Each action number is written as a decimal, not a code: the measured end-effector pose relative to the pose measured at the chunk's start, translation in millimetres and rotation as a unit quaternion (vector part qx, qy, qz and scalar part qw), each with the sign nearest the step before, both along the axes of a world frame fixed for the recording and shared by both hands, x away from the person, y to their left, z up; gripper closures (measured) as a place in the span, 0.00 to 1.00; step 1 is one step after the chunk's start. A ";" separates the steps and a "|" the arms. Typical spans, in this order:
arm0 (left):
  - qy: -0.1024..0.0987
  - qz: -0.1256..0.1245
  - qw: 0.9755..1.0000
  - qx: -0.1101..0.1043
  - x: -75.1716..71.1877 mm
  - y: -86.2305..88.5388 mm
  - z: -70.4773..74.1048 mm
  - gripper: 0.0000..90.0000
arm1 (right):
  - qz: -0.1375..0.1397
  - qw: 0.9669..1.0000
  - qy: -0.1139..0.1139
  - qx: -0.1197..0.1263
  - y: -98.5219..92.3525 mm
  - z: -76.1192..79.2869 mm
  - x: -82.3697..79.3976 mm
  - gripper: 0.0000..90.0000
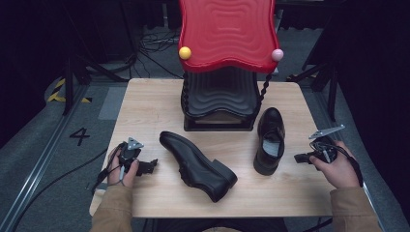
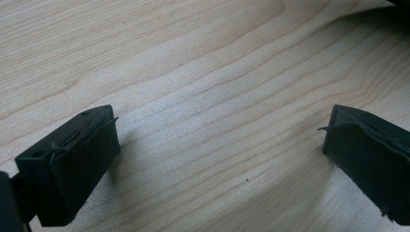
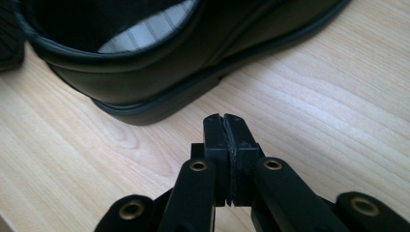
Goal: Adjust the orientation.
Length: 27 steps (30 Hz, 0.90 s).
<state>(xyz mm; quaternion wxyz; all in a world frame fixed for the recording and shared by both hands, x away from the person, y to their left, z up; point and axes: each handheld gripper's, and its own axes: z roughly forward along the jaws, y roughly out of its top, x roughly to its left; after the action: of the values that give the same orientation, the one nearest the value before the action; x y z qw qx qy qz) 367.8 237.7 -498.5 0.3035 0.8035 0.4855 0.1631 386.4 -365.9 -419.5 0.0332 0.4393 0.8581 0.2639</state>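
On pale wood-grain desk, two glossy black leather shoes before ribbed black rack, left gripper jaws apart, right gripper jaws together beside rounded heel.

Grey floor, dark surroundings

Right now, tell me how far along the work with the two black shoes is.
Hardly begun. Both shoes lie on the table in front of the rack: the left shoe on its side, the right shoe upright. In hand: nothing. The left gripper is open over bare wood; the right gripper is shut and empty, aimed at the right shoe's heel. Gripping either shoe remains.
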 end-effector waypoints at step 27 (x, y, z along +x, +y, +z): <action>-0.001 -0.002 1.000 0.002 0.6 0.3 0.1 0.00 | 0.065 0.997 -0.026 0.042 27.7 50.3 -28.4 1.00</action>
<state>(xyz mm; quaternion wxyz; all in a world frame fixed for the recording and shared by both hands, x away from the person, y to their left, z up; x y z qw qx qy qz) 368.4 238.0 -498.4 0.3032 0.8049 0.4829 0.1641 357.9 -338.1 -369.2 0.0194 0.3768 0.8717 0.3126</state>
